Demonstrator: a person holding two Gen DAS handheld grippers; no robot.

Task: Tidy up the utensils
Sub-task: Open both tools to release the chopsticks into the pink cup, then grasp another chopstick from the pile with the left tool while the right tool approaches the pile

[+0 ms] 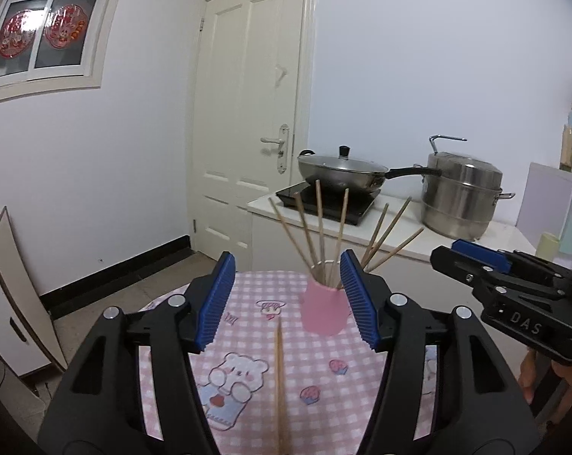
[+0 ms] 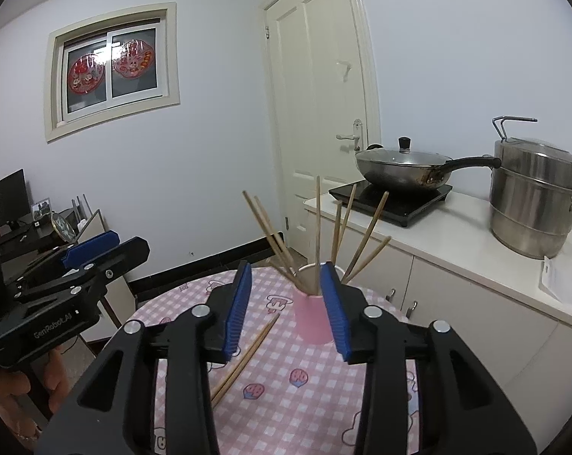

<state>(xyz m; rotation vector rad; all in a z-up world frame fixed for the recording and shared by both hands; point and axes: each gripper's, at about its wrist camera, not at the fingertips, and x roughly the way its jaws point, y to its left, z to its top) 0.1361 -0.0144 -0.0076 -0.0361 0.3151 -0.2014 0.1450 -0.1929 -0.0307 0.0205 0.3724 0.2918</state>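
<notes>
A pink cup (image 1: 324, 313) stands on the round table (image 1: 244, 322) with several wooden chopsticks (image 1: 320, 227) fanned out of it; it also shows in the right wrist view (image 2: 310, 316). A pair of chopsticks (image 1: 279, 386) lies flat on the cloth in front of the cup, seen also in the right wrist view (image 2: 246, 358). My left gripper (image 1: 286, 299) is open and empty, above the lying pair. My right gripper (image 2: 284, 309) is open and empty, just short of the cup. Each gripper shows in the other's view: right (image 1: 464, 254), left (image 2: 96, 246).
The table has a pink checked cloth with cartoon prints (image 2: 297, 379). Behind it a white counter (image 2: 456, 250) carries an induction hob with a lidded wok (image 2: 403, 170) and a steel steamer pot (image 2: 532, 197). A white door (image 1: 248, 113) is beyond. Boards lean at the left (image 1: 16, 284).
</notes>
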